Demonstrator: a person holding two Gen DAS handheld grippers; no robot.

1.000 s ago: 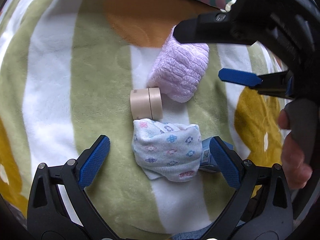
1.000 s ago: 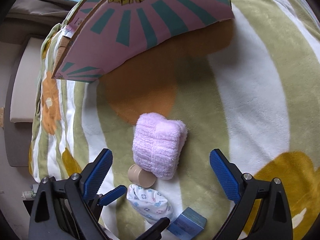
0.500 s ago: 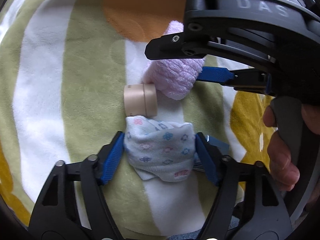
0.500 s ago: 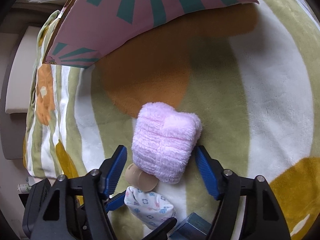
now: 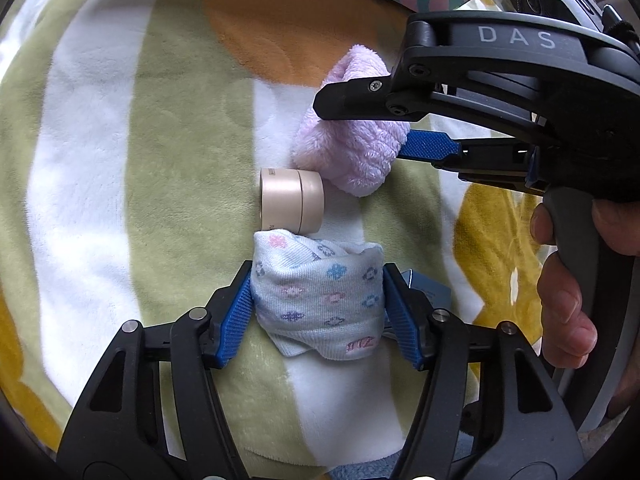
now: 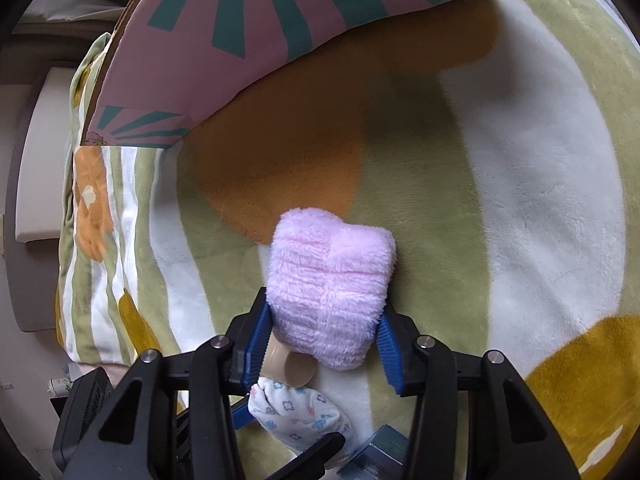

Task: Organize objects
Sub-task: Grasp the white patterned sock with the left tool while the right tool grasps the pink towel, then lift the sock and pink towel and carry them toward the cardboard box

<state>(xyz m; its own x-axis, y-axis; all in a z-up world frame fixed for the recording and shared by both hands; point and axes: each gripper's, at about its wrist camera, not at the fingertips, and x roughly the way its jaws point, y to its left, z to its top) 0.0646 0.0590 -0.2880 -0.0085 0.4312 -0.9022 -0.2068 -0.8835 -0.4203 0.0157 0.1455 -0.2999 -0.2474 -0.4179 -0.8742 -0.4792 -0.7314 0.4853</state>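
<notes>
My left gripper (image 5: 318, 312) is shut on a white sock bundle with a flower print (image 5: 316, 296), which lies on the striped blanket; the bundle also shows in the right wrist view (image 6: 300, 408). My right gripper (image 6: 324, 340) is shut on a fluffy pink sock bundle (image 6: 328, 292), seen in the left wrist view (image 5: 352, 156) just beyond a beige round jar (image 5: 290, 200) that lies on its side between the two bundles. A small blue box (image 5: 430, 290) lies partly hidden behind my left gripper's right finger.
A pink cardboard box with green rays (image 6: 256, 40) stands at the far side of the blanket (image 6: 520, 200). The blanket's left edge drops off toward a pale floor (image 6: 36, 184). The person's hand (image 5: 568, 288) holds the right gripper's handle.
Both grippers have gone from wide open to shut: the left closed on the flower-print bundle, the right moved down and closed on the pink bundle.
</notes>
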